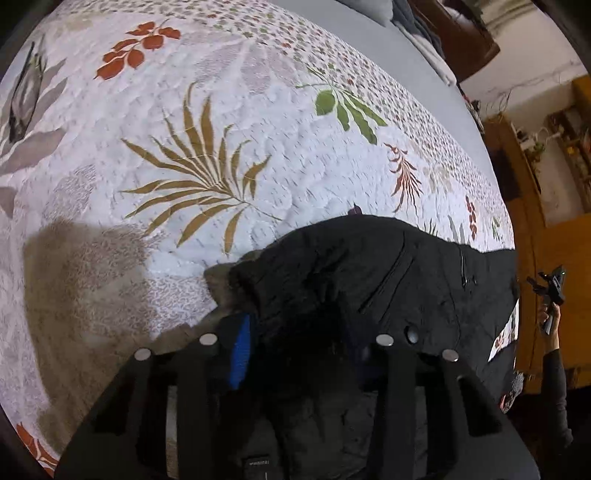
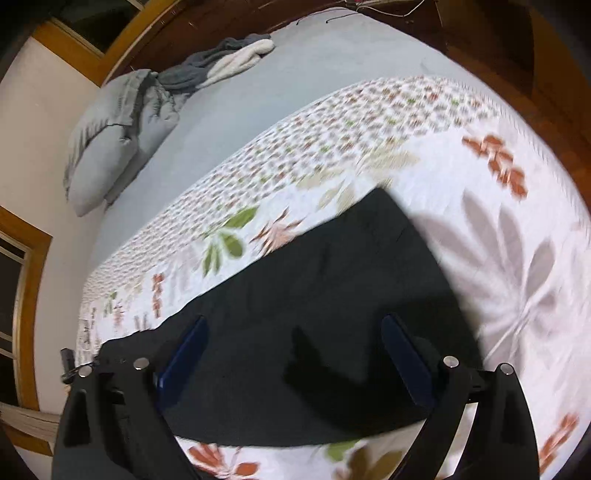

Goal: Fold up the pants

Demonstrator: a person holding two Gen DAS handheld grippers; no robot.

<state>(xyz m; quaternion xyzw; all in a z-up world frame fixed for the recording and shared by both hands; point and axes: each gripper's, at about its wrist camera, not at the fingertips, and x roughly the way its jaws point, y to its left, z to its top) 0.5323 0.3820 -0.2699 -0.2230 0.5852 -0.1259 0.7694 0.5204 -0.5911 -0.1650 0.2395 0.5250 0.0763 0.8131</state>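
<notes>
Black pants (image 1: 369, 280) (bunched) in left tongs (image 1: 295, 354)

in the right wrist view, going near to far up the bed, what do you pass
right tongs → black pants lying flat → floral quilt → plain grey sheet → crumpled grey and white blanket by the wooden headboard; grey pillows sit off to the left.

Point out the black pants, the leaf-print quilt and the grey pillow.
Black pants (image 2: 314, 280): right wrist view, flat middle panel.
White leaf-print quilt (image 1: 258, 122): left wrist view, bare white patch.
Grey pillow (image 2: 107, 155): right wrist view, its middle.
</notes>
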